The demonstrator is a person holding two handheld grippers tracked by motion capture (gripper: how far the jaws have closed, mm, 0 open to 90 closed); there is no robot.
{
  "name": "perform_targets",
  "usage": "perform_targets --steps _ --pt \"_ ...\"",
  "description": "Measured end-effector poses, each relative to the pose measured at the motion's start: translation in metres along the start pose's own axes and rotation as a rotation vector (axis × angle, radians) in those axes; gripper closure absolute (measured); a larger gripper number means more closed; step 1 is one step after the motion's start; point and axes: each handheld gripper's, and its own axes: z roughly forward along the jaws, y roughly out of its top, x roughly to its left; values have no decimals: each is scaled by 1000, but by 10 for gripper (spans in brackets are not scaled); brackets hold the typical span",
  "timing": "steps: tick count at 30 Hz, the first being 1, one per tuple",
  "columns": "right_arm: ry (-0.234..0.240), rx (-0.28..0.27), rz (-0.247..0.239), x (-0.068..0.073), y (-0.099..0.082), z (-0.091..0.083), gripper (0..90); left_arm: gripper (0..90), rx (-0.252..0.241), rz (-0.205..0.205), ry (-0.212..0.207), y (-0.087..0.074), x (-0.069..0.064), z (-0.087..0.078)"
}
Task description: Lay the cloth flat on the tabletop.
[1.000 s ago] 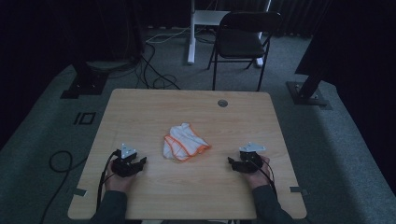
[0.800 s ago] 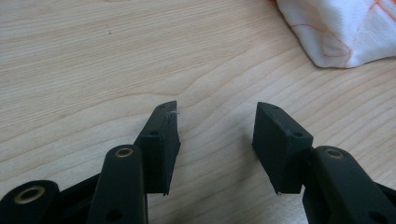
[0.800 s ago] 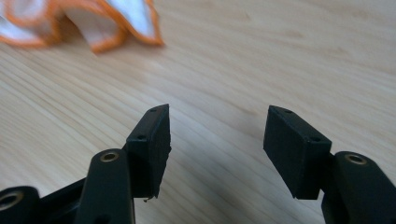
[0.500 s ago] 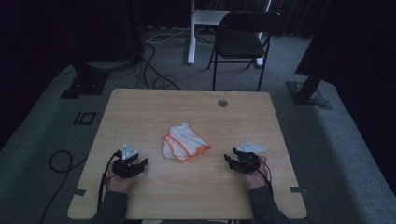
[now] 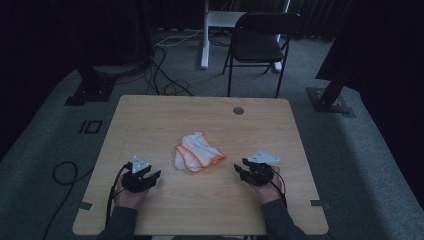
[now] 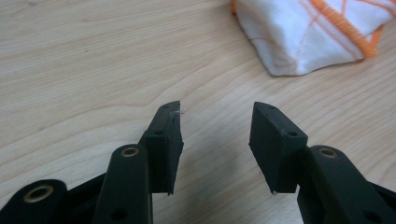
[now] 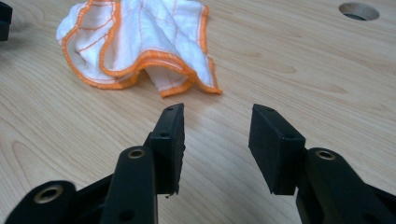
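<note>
A crumpled white cloth with an orange hem (image 5: 197, 151) lies near the middle of the wooden table (image 5: 210, 210). My left gripper (image 5: 153, 176) rests to the cloth's lower left, pointing towards it. In the left gripper view the cloth (image 6: 308, 32) is ahead at the upper right, and the gripper (image 6: 217, 121) is open with nothing between its jaws, which have just been closing a little. My right gripper (image 5: 240, 170) is held to the cloth's right, a short gap away. In the right gripper view the cloth (image 7: 140, 37) lies ahead to the left. This gripper (image 7: 217, 123) is open and empty, its jaws just closing partway.
A round cable hole (image 5: 238, 110) sits near the table's far edge. Behind the table stand a black folding chair (image 5: 260, 45) and a white post (image 5: 205, 35). Black stand bases (image 5: 90, 92) and cables lie on the grey floor. The left gripper's tip (image 7: 4, 21) shows beyond the cloth.
My right gripper has moved left towards the cloth and risen slightly. The left gripper and the cloth have stayed in place.
</note>
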Motion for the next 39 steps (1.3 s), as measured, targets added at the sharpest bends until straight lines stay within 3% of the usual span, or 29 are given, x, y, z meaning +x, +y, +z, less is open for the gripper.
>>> perform_targets --steps 7,20,39 --pt "15 1 -30 10 10 6 564 543 -4 18 -25 5 -7 -1" --pt "71 3 -92 27 28 22 684 561 -16 52 -59 13 -21 1" --pt "129 14 -141 47 42 43 699 573 -35 82 -136 29 -51 12"
